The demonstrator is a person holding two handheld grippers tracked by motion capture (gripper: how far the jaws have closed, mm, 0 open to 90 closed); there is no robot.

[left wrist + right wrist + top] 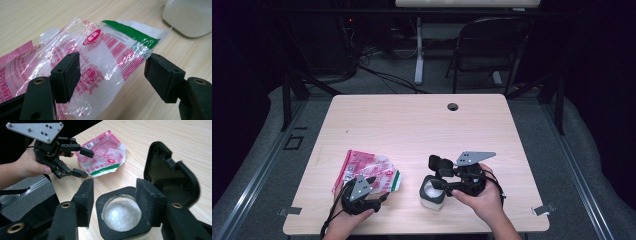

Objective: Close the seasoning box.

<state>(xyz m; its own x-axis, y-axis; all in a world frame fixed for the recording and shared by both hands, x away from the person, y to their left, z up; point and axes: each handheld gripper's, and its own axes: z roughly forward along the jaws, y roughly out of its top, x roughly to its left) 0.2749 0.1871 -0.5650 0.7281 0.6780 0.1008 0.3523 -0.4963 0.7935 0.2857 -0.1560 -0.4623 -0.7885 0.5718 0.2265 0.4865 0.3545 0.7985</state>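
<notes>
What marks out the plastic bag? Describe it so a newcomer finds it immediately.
On the wooden table, look near the front edge, left of the white container with its black flip lid open. The plastic bag lies flat there: crinkled and clear, with pink print and a green strip along one end.

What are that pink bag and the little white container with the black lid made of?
The pink bag looks like thin glossy plastic film: it crinkles, shines, and is partly see-through. The container seems matte hard plastic, white body with a black flip lid; glass can't be excluded.
</notes>
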